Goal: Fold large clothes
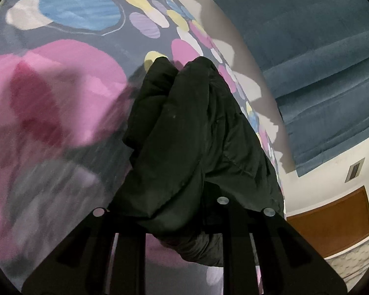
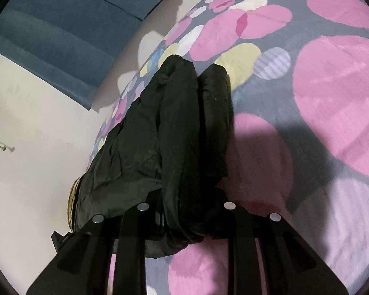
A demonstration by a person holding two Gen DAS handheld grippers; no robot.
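The left gripper [image 1: 182, 211], a black two-finger tool, has its jaws pinched on a bunched fold of a black, slightly shiny padded garment [image 1: 196, 132]; the cloth spills over the jaws and hides the fingertips. From the grip the garment runs away from the camera in thick, creased folds, and lies on a bedspread [image 1: 61, 98] of grey cloth printed with large pink, blue, yellow and lilac circles. The part of the bedspread at the left of this view is blurred. Beyond the bed's edge stand a pale wall and a dark blue curtain [image 1: 319, 61], with a brown wooden panel [image 1: 332, 223] lower down.

The right gripper [image 2: 184, 221], of the same black make, is likewise clamped on a gathered edge of the same black garment [image 2: 174, 127], which rises from the jaws in two long rolled folds. A yellowish lining [image 2: 72, 206] shows at the garment's left edge. The garment casts a dark shadow on the circle-printed bedspread [image 2: 332, 98] to its right.
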